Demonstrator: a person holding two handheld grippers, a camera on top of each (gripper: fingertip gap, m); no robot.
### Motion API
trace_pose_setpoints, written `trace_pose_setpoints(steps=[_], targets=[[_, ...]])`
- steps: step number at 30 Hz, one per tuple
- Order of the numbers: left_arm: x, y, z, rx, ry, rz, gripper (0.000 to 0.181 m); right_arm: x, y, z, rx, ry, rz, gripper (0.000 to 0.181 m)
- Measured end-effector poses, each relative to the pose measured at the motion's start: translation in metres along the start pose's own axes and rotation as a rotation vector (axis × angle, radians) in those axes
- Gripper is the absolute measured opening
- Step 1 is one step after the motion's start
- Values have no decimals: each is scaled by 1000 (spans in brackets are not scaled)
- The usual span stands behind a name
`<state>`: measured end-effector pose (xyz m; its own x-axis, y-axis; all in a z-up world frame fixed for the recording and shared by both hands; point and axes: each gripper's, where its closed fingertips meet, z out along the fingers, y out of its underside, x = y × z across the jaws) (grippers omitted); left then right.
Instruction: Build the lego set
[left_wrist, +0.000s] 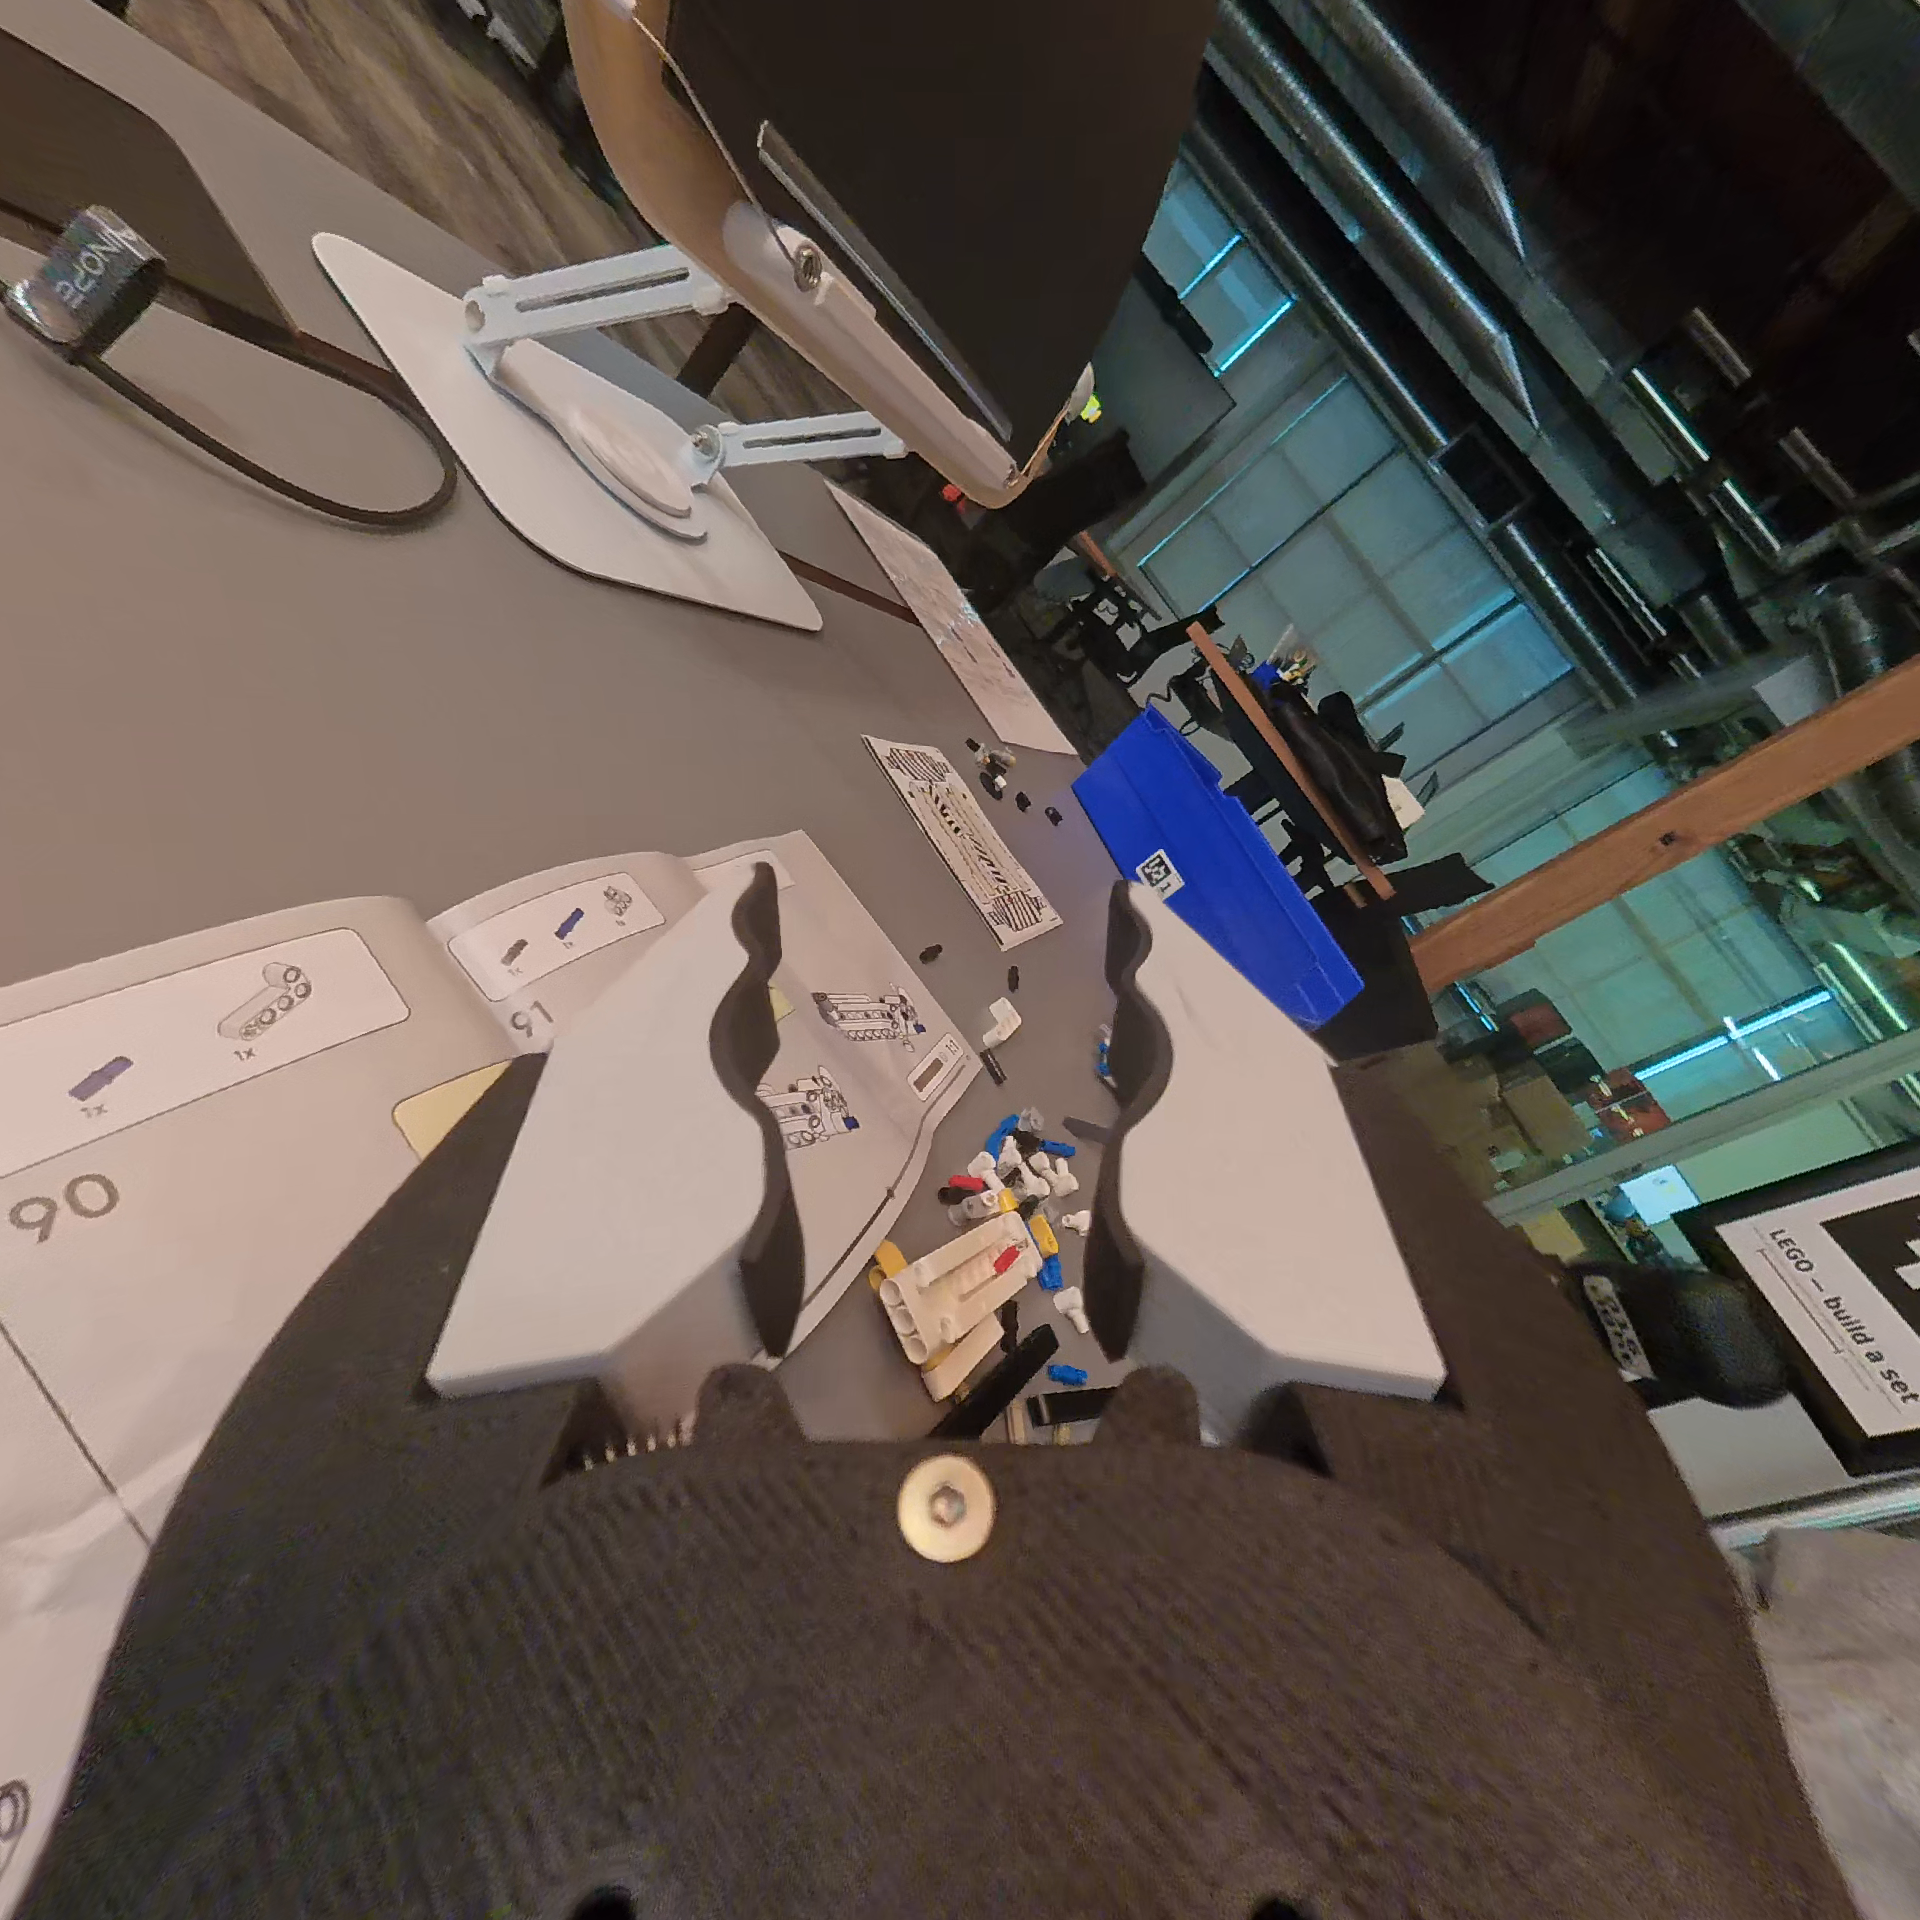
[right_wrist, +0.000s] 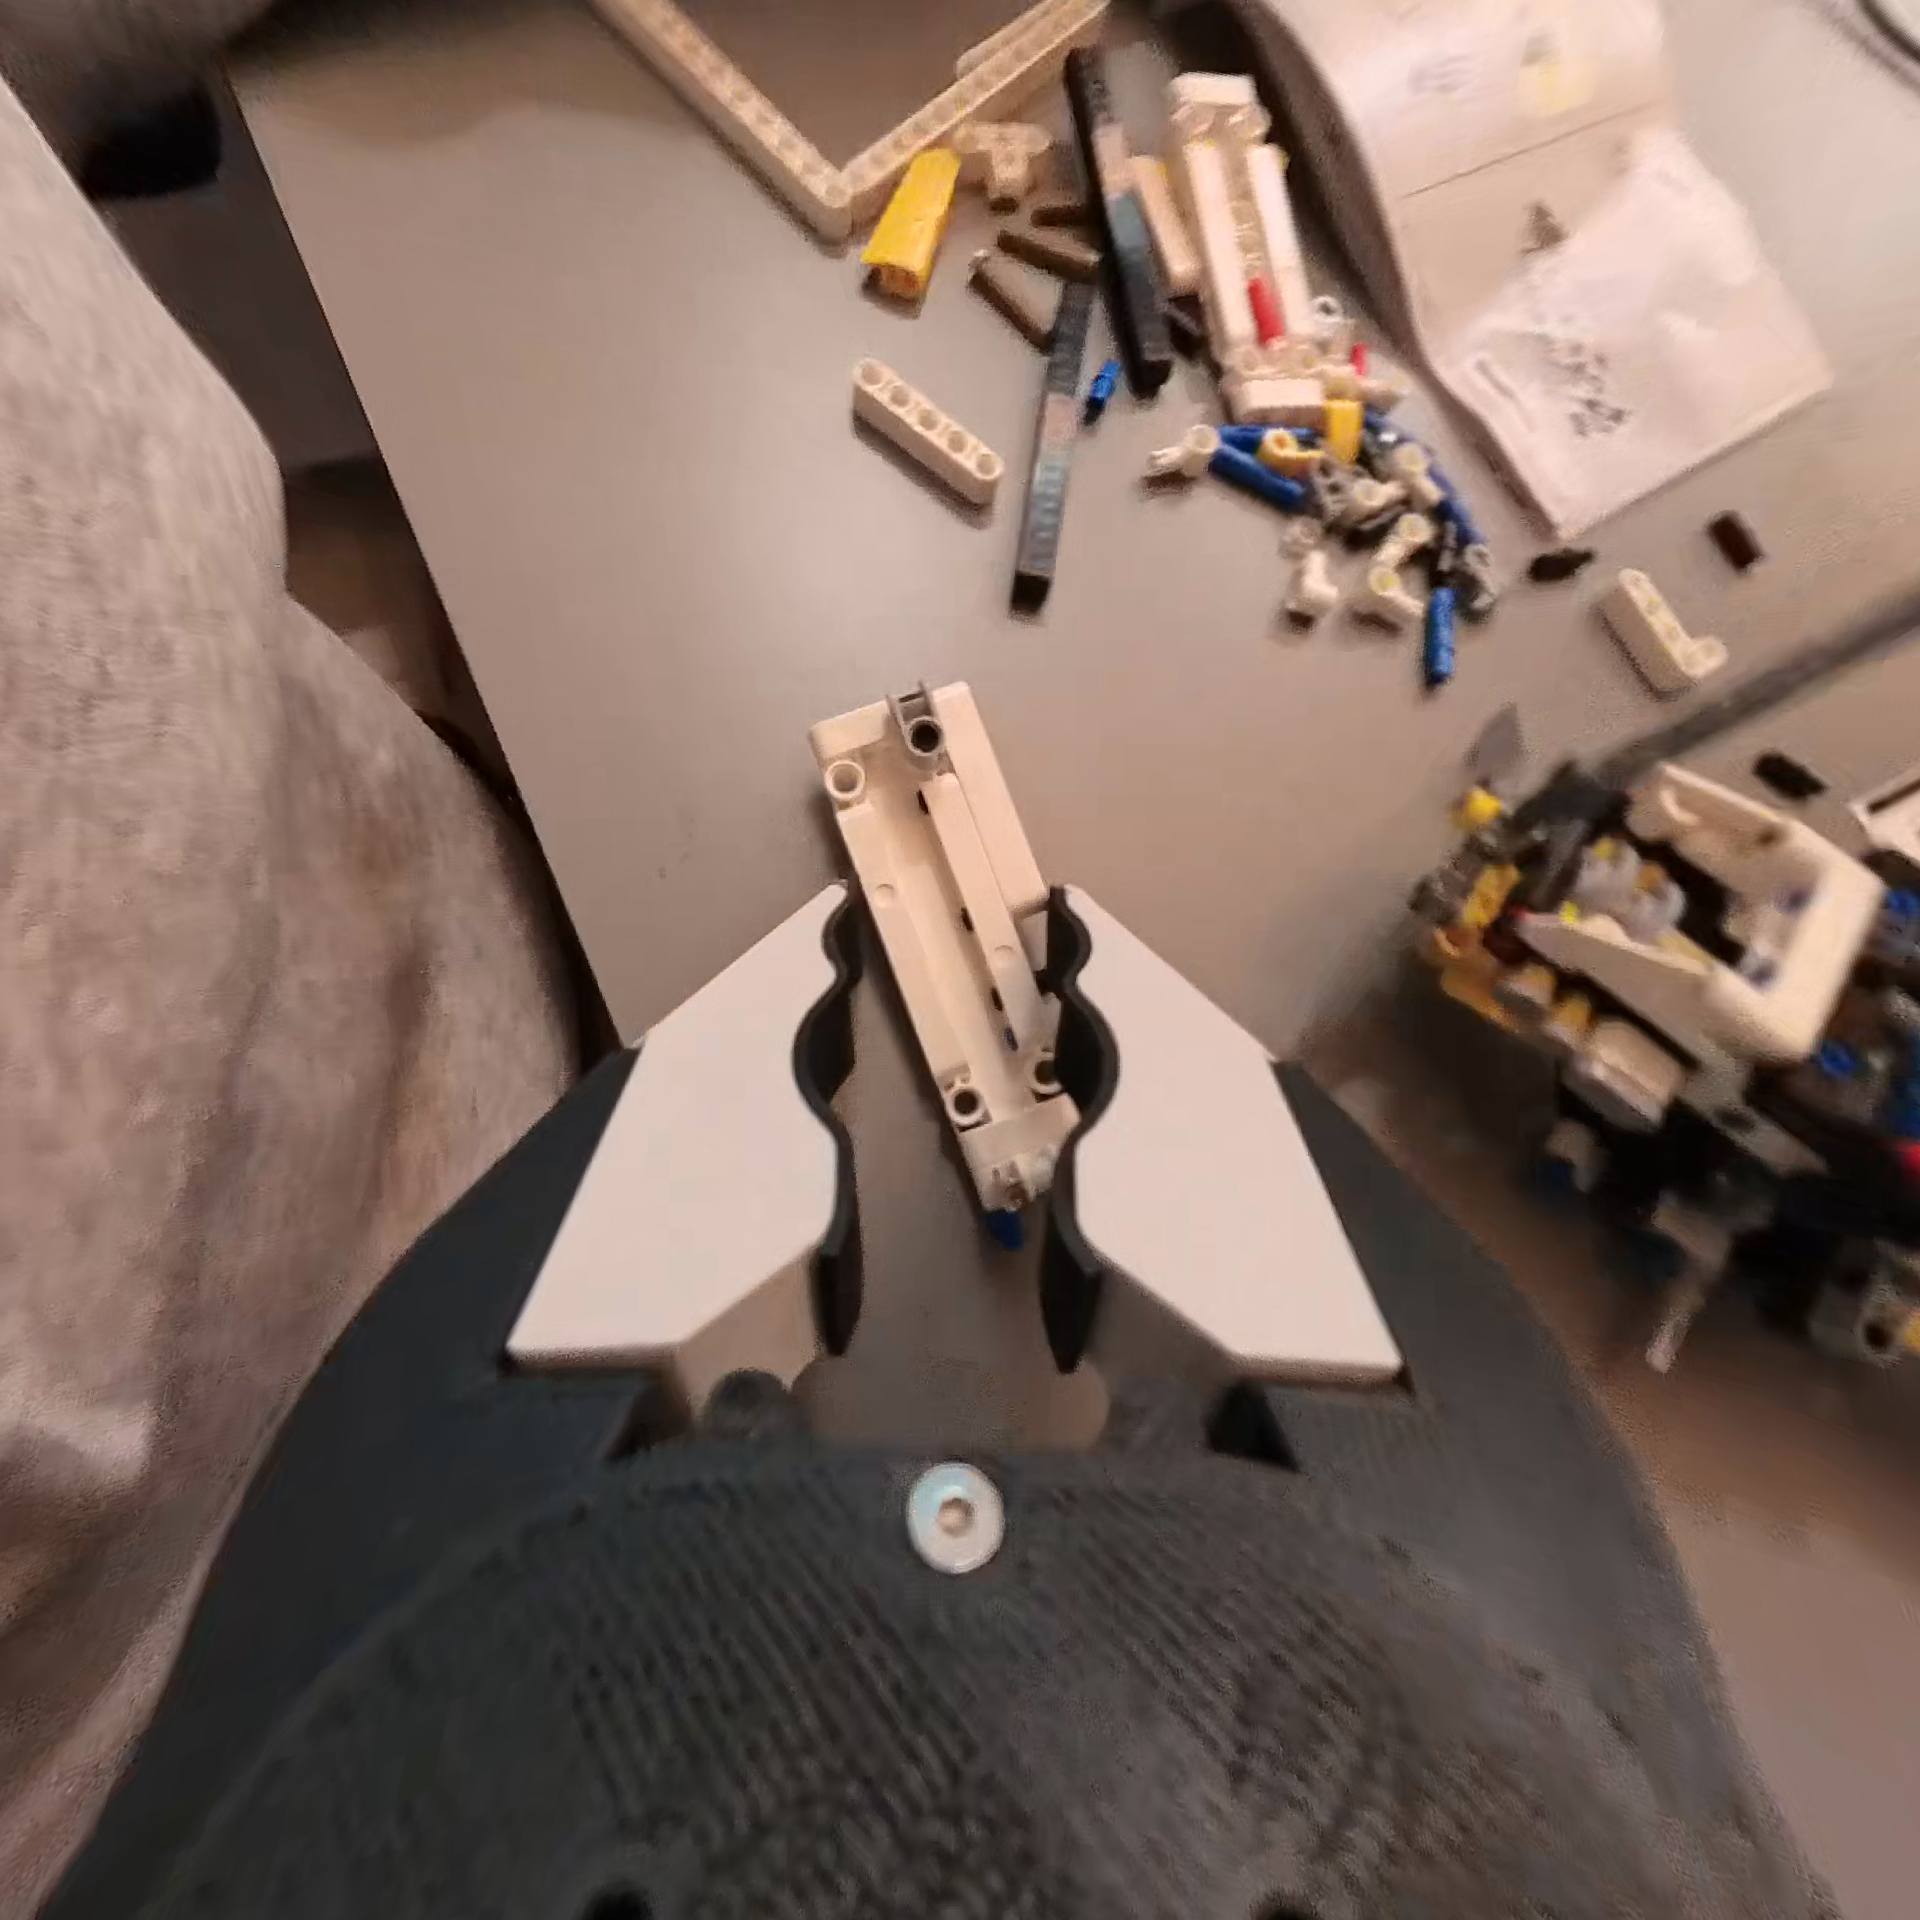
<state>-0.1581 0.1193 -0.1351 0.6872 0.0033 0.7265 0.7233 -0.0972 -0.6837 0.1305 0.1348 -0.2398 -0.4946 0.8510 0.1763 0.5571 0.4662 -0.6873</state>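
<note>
My right tool (right_wrist: 948, 914) grasps white subassembly (right_wrist: 940, 935); left tool (left_wrist: 940, 894) released, empty. Main model (right_wrist: 1683, 1060) partly built (blurred); loose parts pile (right_wrist: 1371, 499) remains on desk (right_wrist: 644, 499).

A blue bin (left_wrist: 1216, 873) sits beyond a white stand (left_wrist: 582, 457), perhaps a monitor's.

A grey table (left_wrist: 312, 675) is seen, with a dark monitor (left_wrist: 935, 156) carried above it on a white stand (left_wrist: 582, 457). Beyond the table edge, large windows (left_wrist: 1351, 540) are lit blue-green – crossed by a wooden beam (left_wrist: 1662, 810) – and metal ducts (left_wrist: 1455, 343) are run overhead.
</note>
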Motion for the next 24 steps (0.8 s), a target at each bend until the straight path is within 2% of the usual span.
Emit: trace_pose_setpoints(steps=[5, 10, 14, 19, 22, 24], targets=[[-4, -3, -5, 21, 3, -12, 62, 2, -8, 8, 22, 25, -56, 35], [-4, -11, -9, 73, 10, 1, 60, 16, -2, 3, 94, 113, 0, 56], [-3, -20, -15, 130, 4, 24, 59, 27, 7, -5, 91, 193, -10, 52], [-3, -23, -17, 152, 13, 24, 59, 27, 7, -7, 107, 144, 26, 50], [-7, -20, -16, 128, -31, 61, 61, 42, -5, -27, 271, 124, 187, 33], [-11, -16, -14, 100, -85, 122, 60, 57, -14, -51, 451, 66, 346, 31]])
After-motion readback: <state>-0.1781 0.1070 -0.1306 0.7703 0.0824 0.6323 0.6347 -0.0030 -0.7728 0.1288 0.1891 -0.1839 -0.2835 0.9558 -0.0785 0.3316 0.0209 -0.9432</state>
